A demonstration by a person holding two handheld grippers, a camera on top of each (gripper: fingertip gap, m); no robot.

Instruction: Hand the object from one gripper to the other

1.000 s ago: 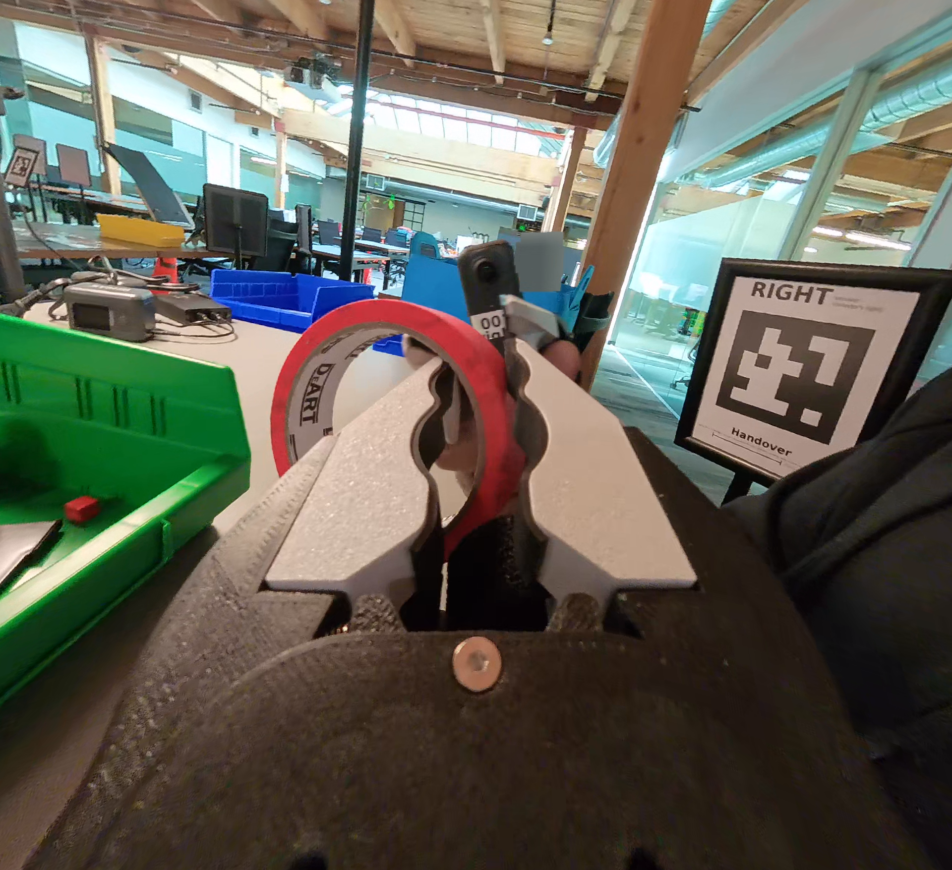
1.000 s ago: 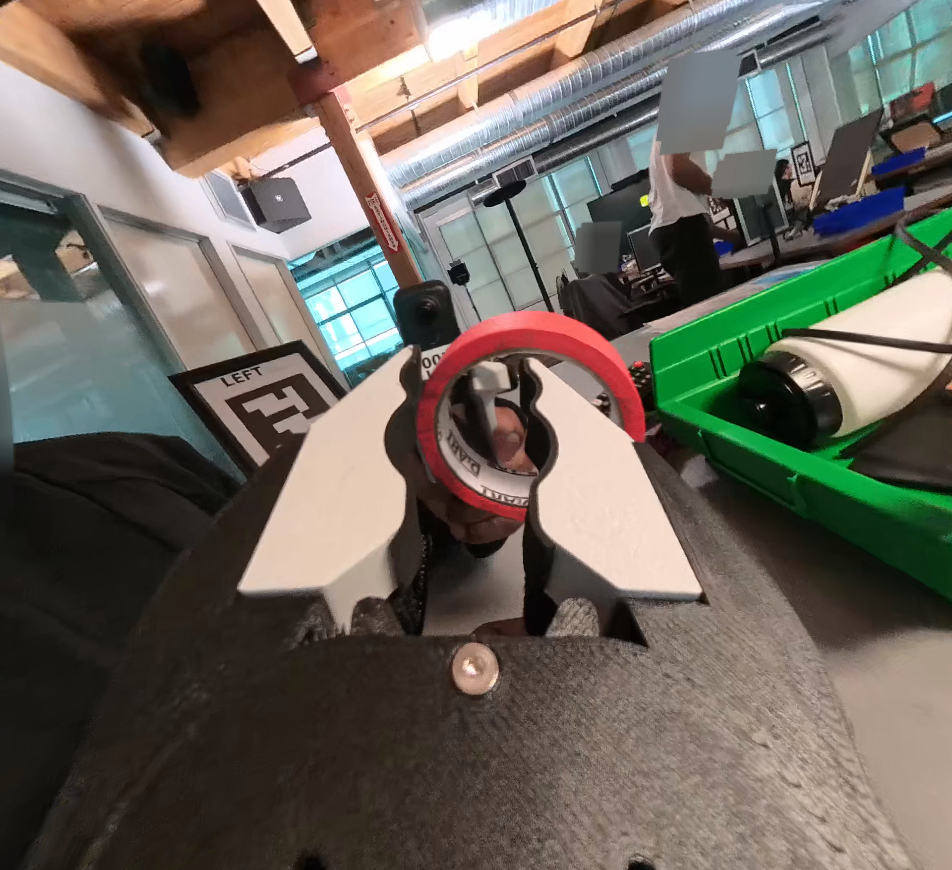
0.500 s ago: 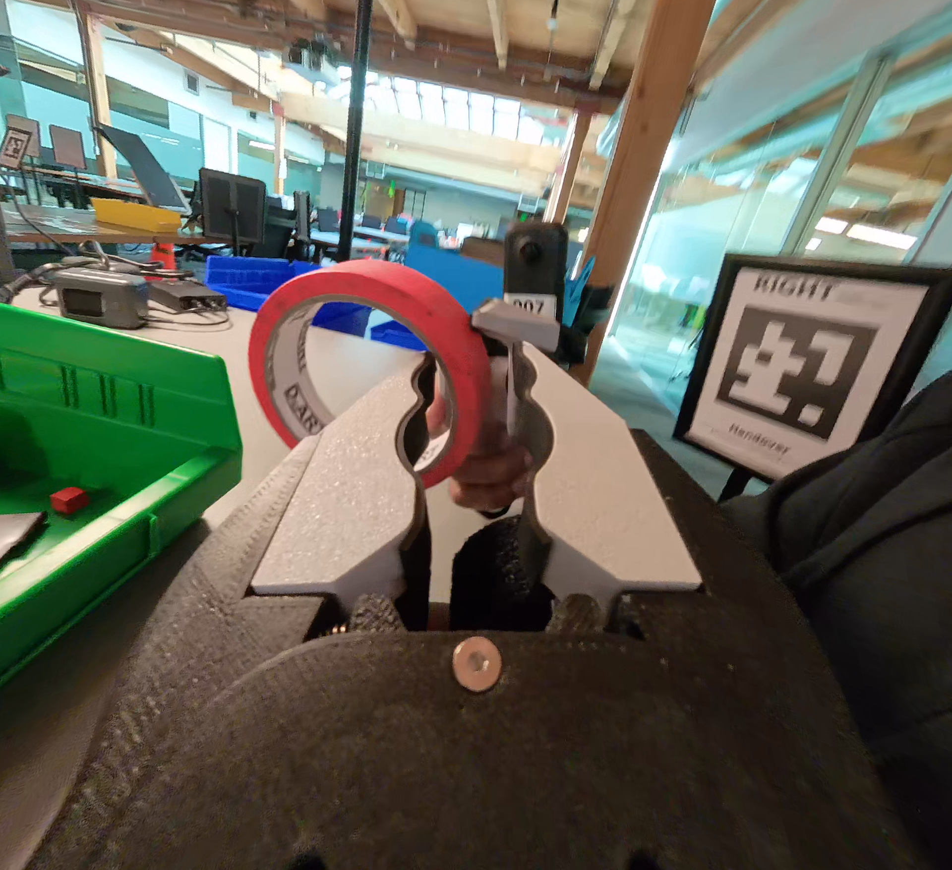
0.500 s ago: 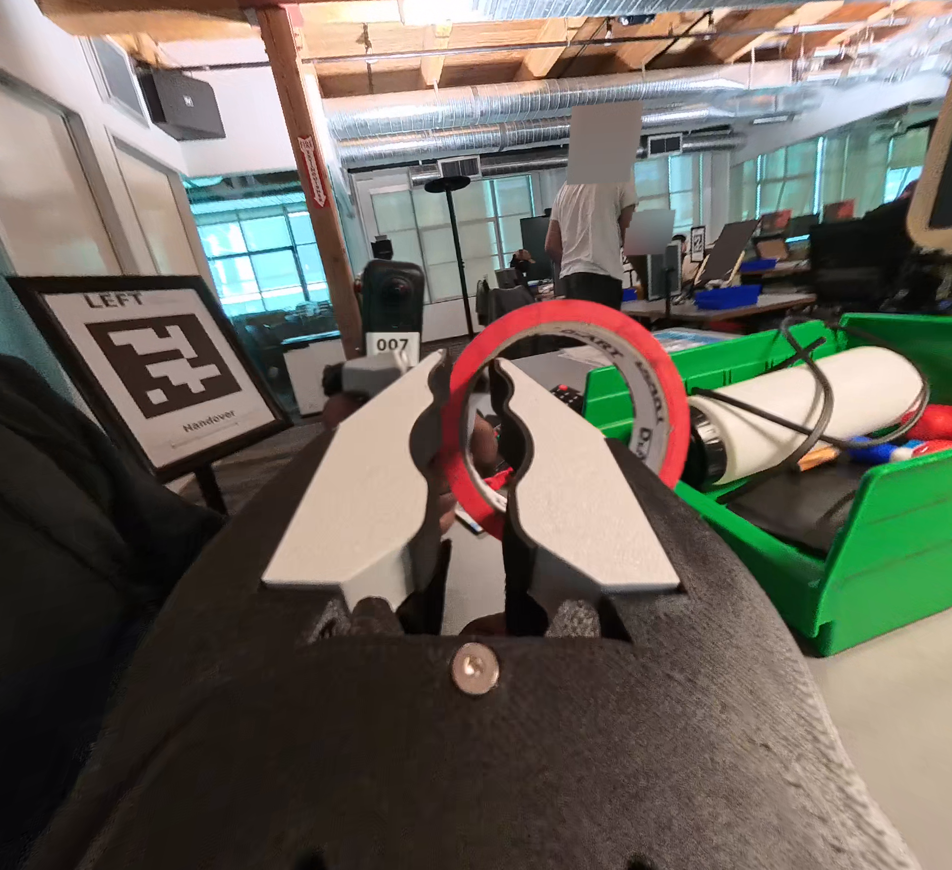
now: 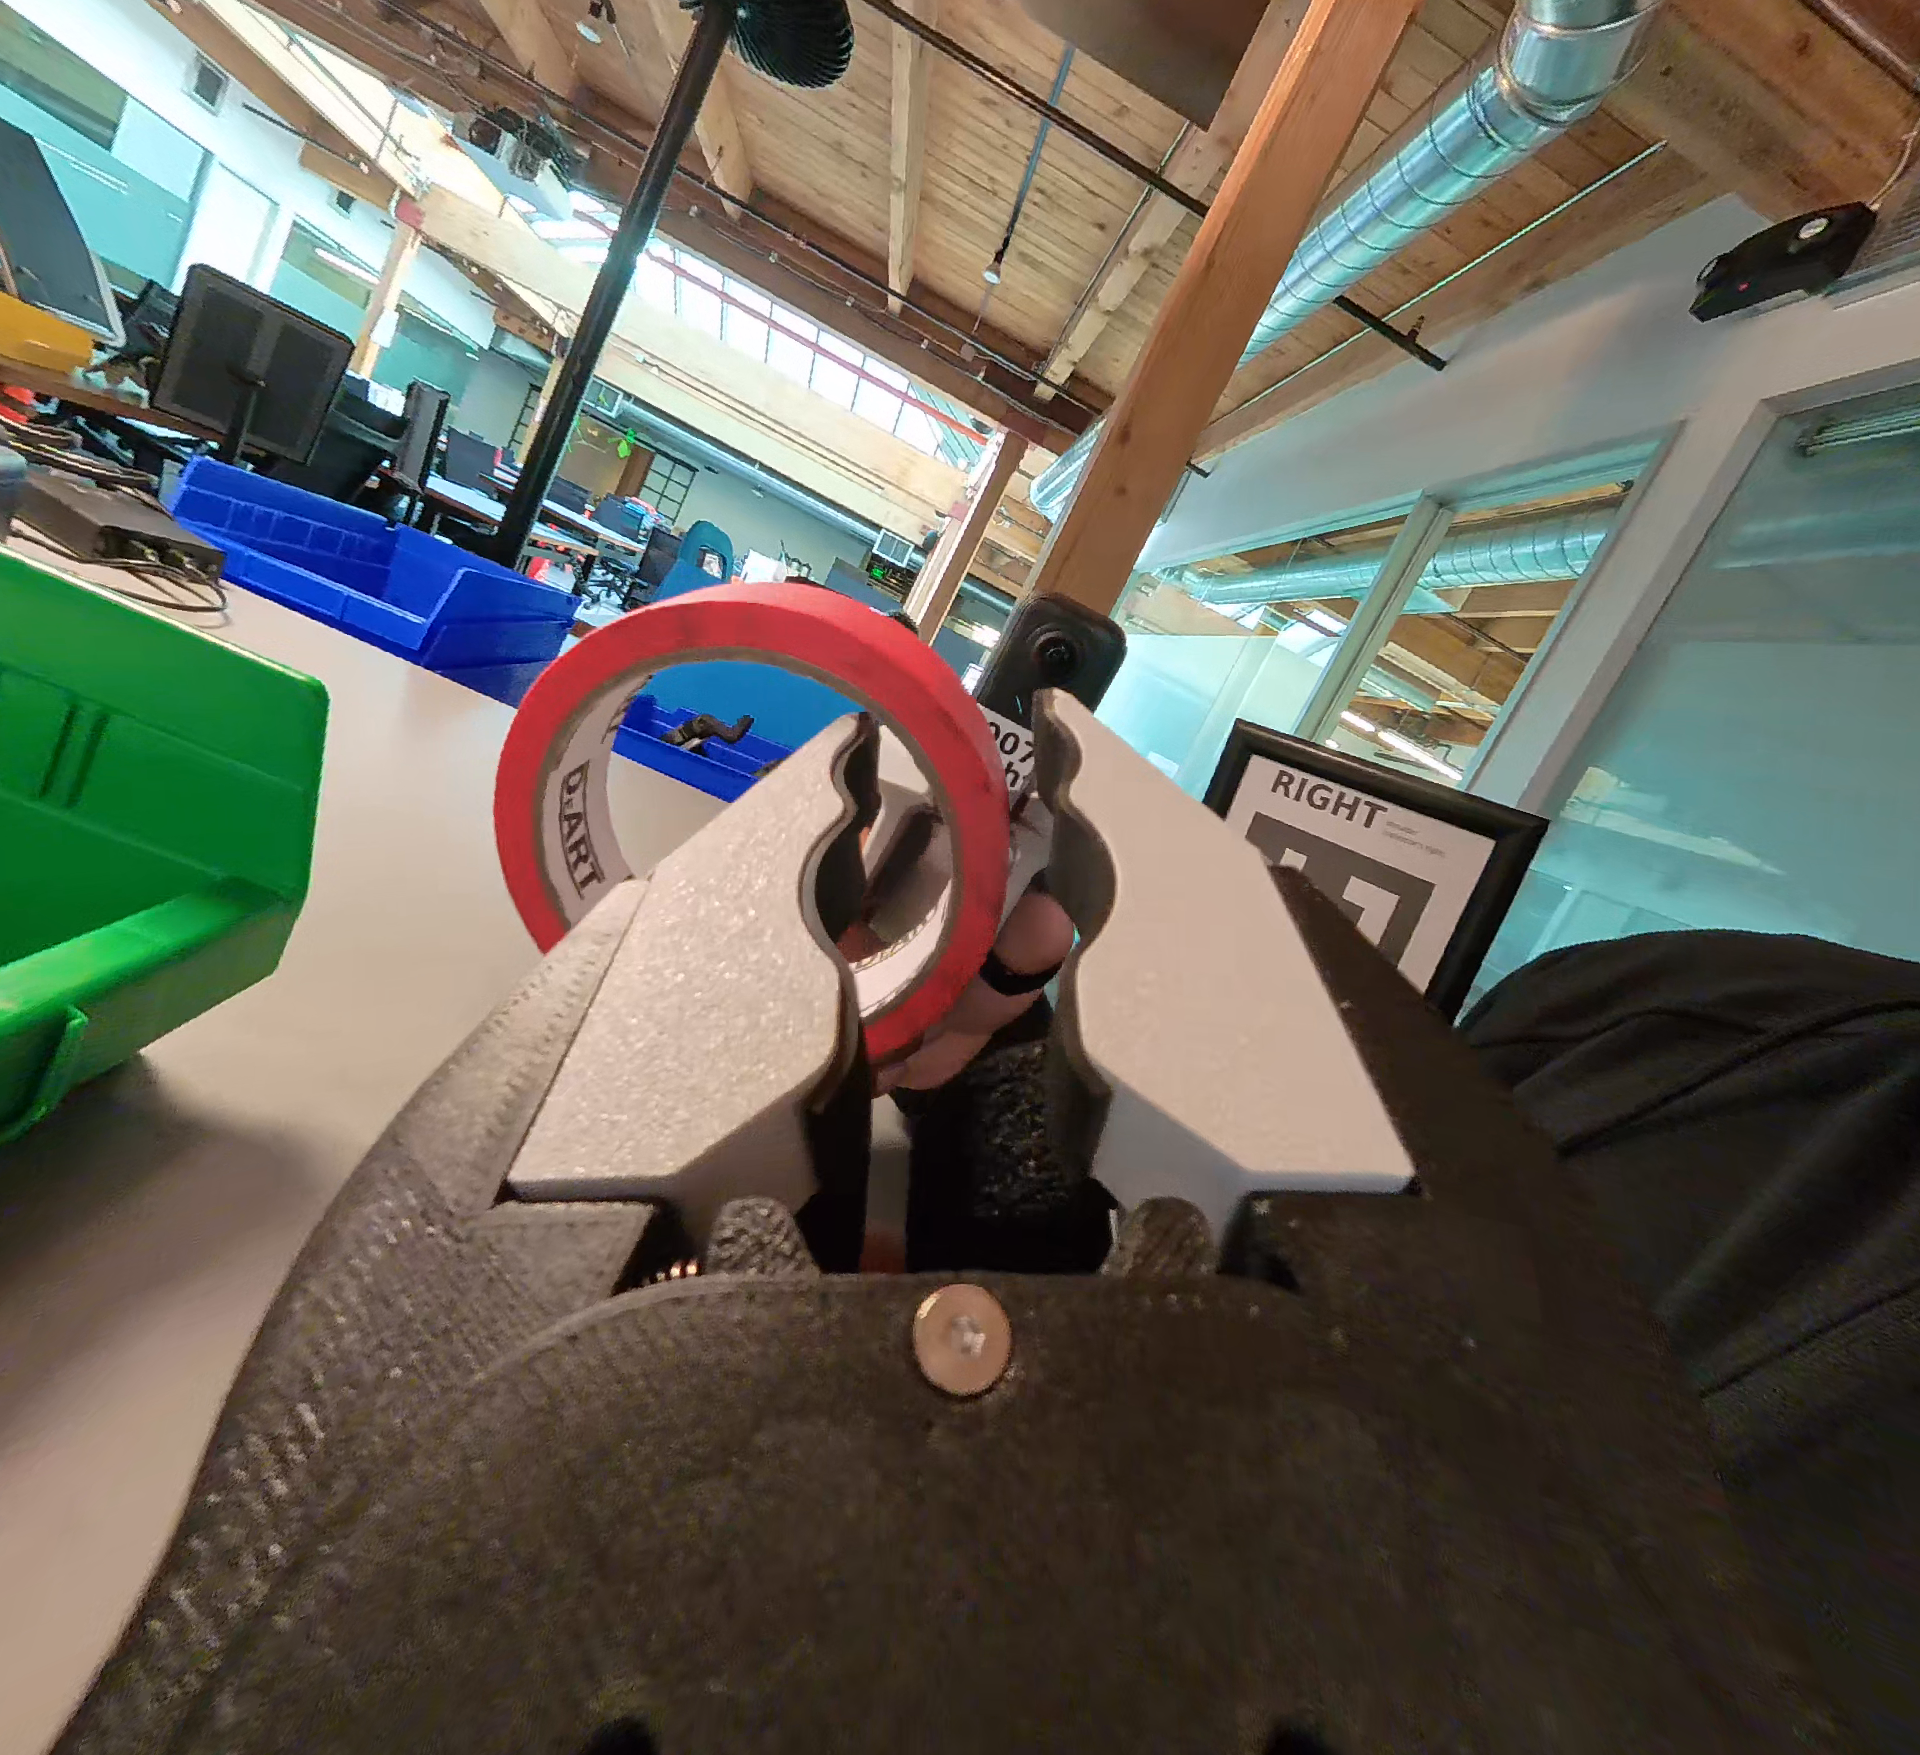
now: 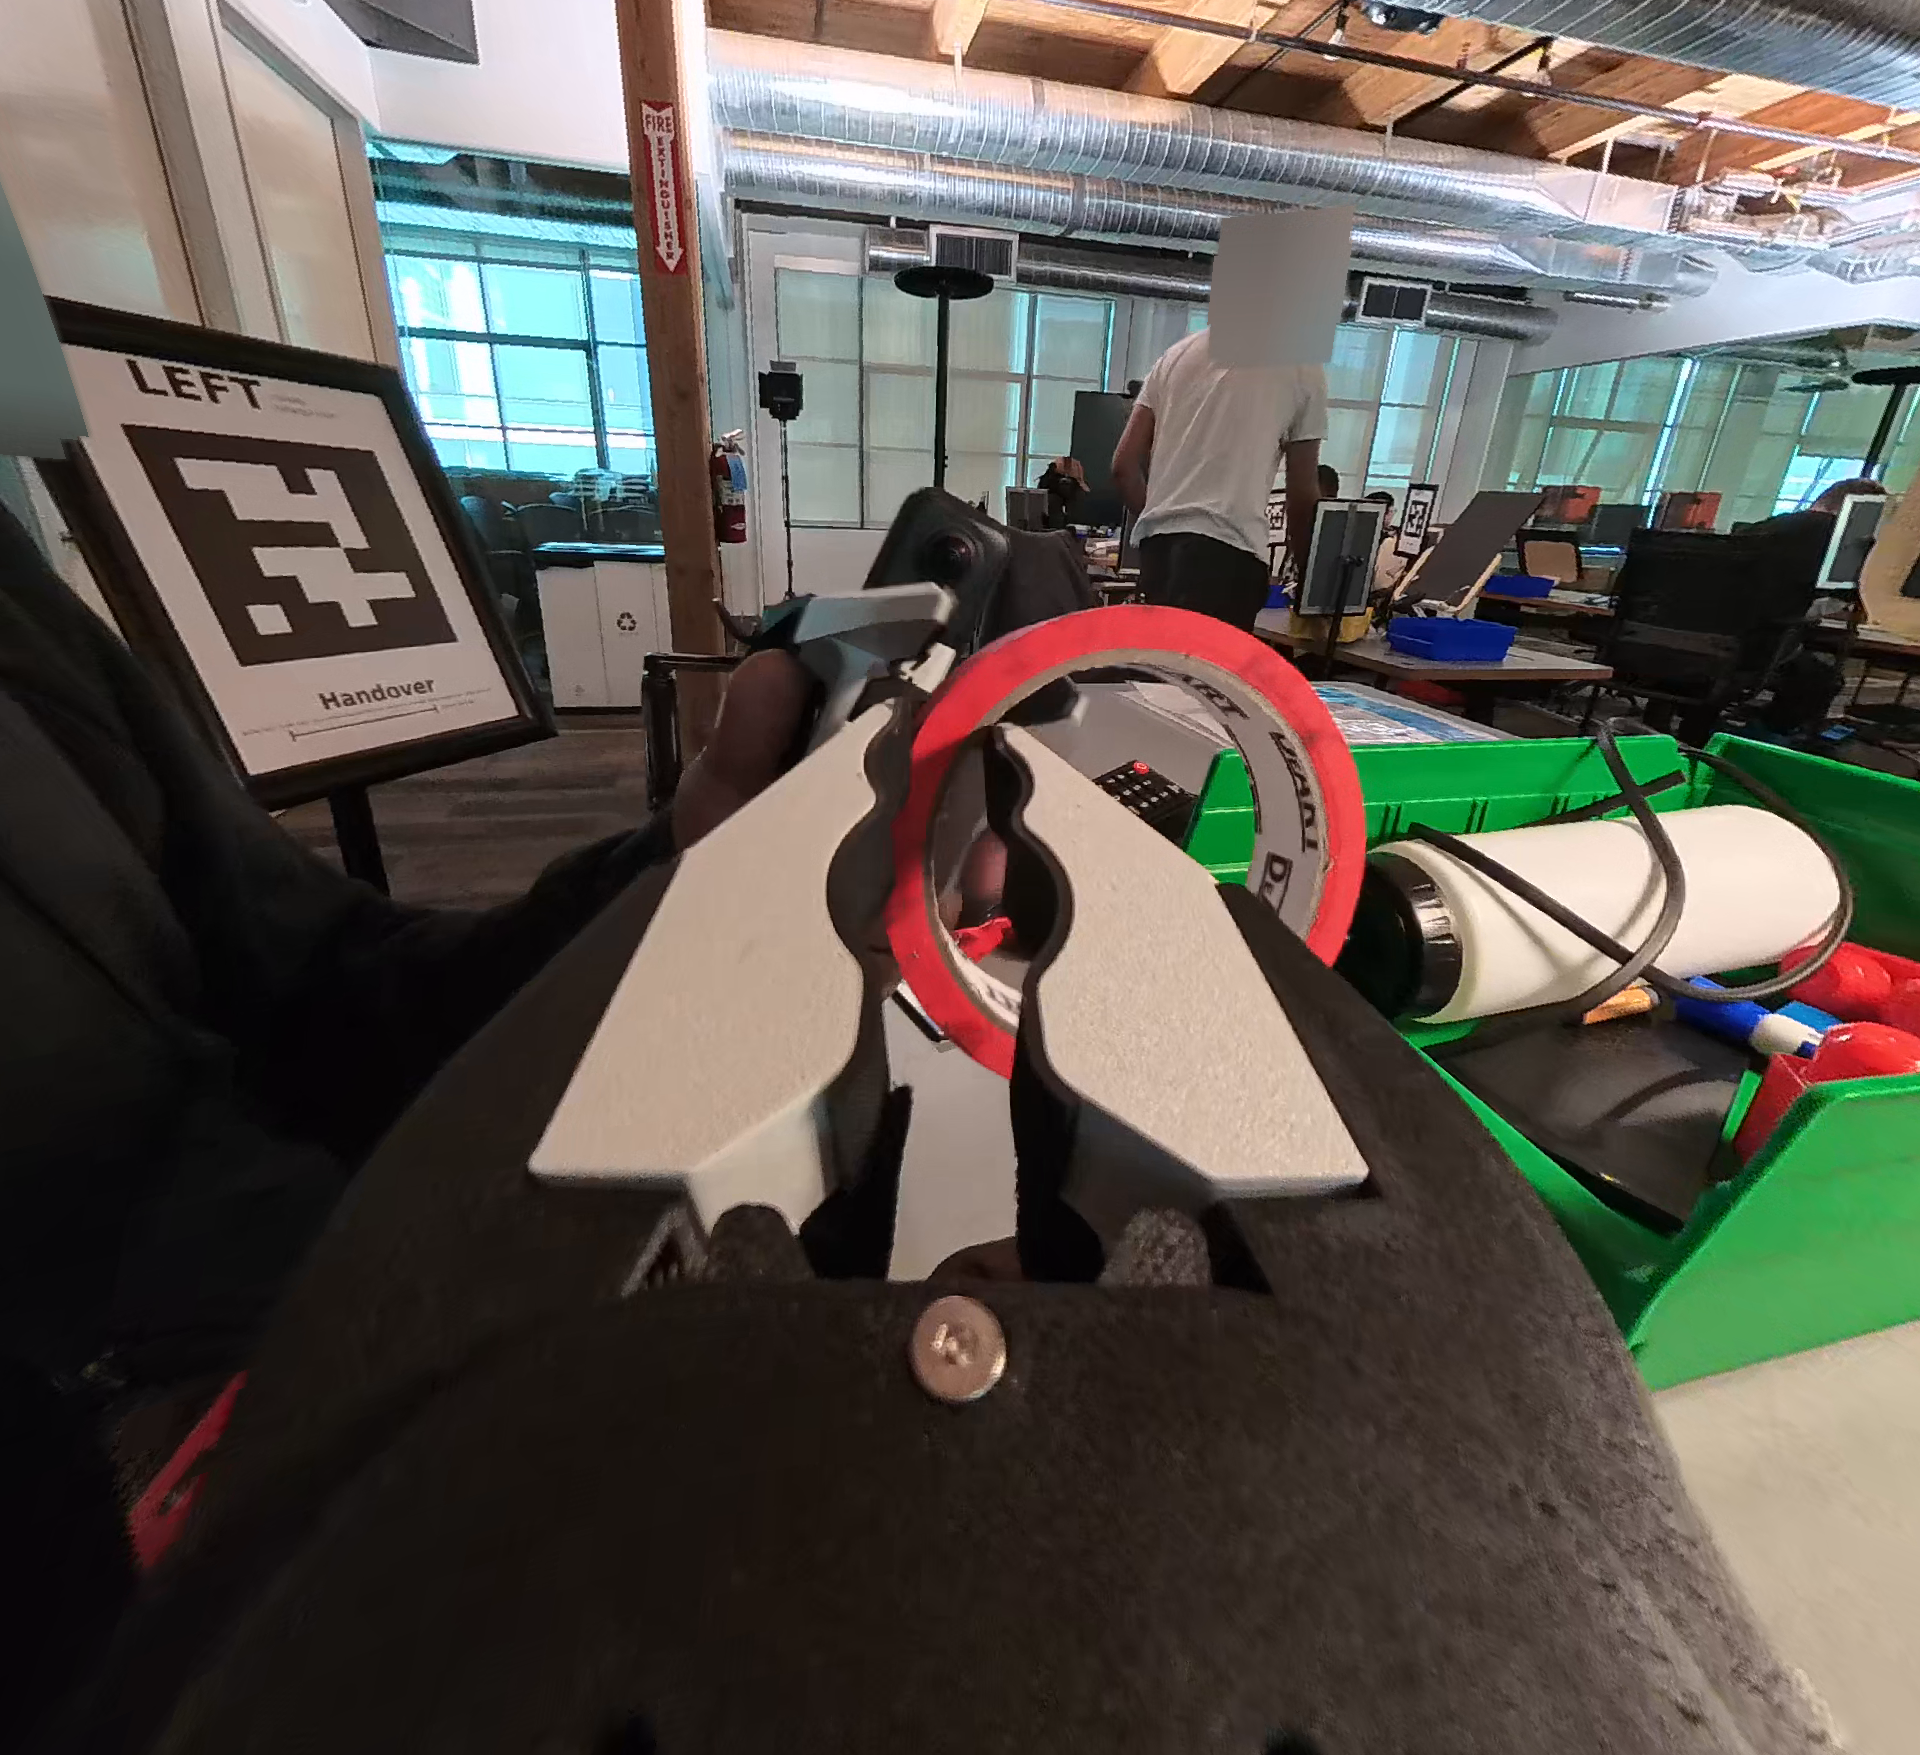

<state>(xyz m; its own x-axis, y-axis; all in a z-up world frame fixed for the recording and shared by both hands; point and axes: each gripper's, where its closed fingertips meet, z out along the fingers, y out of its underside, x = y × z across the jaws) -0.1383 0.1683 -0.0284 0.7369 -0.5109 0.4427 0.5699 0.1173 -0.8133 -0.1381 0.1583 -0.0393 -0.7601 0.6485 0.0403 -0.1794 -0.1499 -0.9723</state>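
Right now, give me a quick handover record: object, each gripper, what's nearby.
object: red tape roll, upright, held off the table
right gripper: fingers closed on the roll's wall, one finger inside the ring
left gripper: fingers apart, straddling the wall with gaps on both sides
nearby: green bin holding a white bottle

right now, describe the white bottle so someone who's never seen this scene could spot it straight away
Find the big green bin on the table, just right of the red tape roll. The white bottle lies on its side inside, under a looped black cable. It is the only long white cylinder with a black cap; its neighbours are small red and blue pieces.
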